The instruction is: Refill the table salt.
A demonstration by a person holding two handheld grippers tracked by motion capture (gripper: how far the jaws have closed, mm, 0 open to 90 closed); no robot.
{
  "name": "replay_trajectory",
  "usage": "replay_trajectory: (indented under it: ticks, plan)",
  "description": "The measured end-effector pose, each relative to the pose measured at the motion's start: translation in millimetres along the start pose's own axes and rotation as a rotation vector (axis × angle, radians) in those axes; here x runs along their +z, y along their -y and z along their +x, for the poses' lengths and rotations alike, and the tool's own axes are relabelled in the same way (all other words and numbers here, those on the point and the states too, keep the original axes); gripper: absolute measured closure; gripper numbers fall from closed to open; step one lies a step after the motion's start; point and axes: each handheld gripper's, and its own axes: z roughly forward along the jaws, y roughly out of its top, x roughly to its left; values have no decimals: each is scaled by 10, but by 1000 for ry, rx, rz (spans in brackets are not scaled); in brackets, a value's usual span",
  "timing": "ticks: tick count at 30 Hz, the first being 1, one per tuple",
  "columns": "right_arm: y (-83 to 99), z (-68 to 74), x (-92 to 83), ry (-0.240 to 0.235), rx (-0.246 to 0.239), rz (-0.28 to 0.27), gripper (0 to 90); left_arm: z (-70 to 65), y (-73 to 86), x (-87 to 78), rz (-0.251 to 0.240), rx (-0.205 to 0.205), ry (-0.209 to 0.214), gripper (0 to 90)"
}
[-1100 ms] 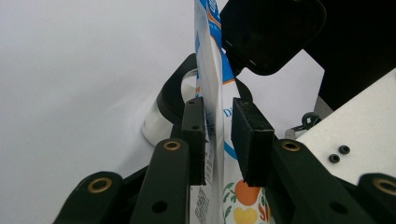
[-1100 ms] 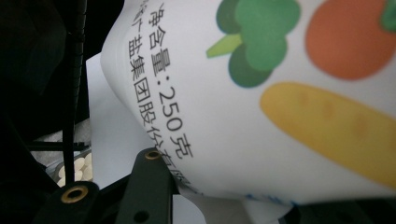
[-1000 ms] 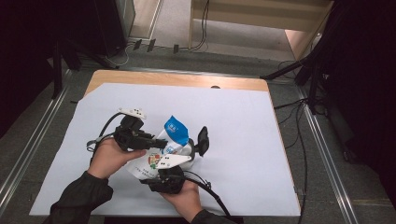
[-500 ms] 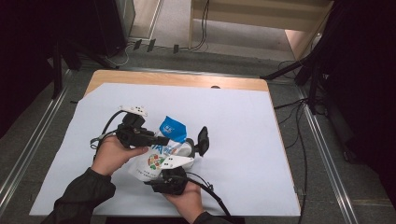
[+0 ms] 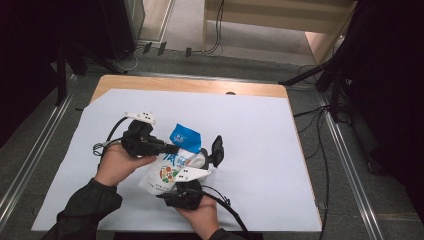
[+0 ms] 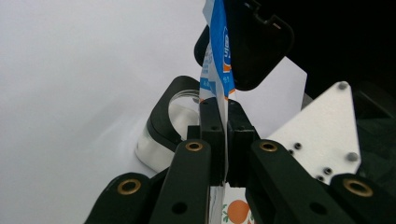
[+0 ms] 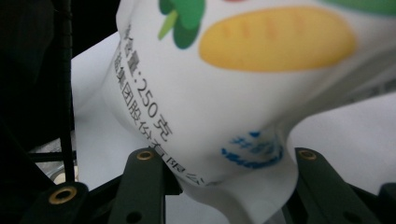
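Since a second ago my left gripper (image 5: 172, 148) has drawn in toward the bag (image 5: 172, 167), and its jaws have just been closing, with the bag's thin upper edge between them.

From the high view, the bag sits tilted over the white sheet (image 5: 260, 150), near the front edge of the table (image 5: 200, 86). Its long axis runs from the white, printed bottom by my right gripper (image 5: 192, 175) up to the blue top corner, away from me. My left gripper comes at it from the left, roughly level, and meets the bag just under the blue part. My right gripper sits below, nearer me, at the bag's lower end. A round clear container (image 5: 200, 161) with a black lid lies just right of the bag.

Through the left gripper view, the jaws are pressed together on the bag's (image 6: 219, 70) flat seam, which stands edge-on and rises straight up out of the pinch. That edge-on seam is something the high view cannot resolve. Behind it the container (image 6: 180, 109) lies on its side.

Through the right gripper view, the bag's (image 7: 243, 107) bulging bottom fills the space between the jaws, which stand partly spread and squeeze it at both sides. I judge the next pull runs along the bag's long axis, left hand nearer the top.
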Motion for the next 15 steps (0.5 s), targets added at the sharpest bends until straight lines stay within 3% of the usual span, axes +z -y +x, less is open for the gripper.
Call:
replay_trajectory:
  ticks: [7, 13, 15]
  plan:
    - [-5, -34, -18, -5, 32, -10, 640, -14, -10, -174, -9, 23, 11, 898]
    - [-10, -45, -20, -3, 36, -18, 643, 3, 31, -281, -12, 17, 11, 898]
    - [-23, -39, -13, -12, 31, -23, 644, 0, 53, -334, -20, 8, -10, 900]
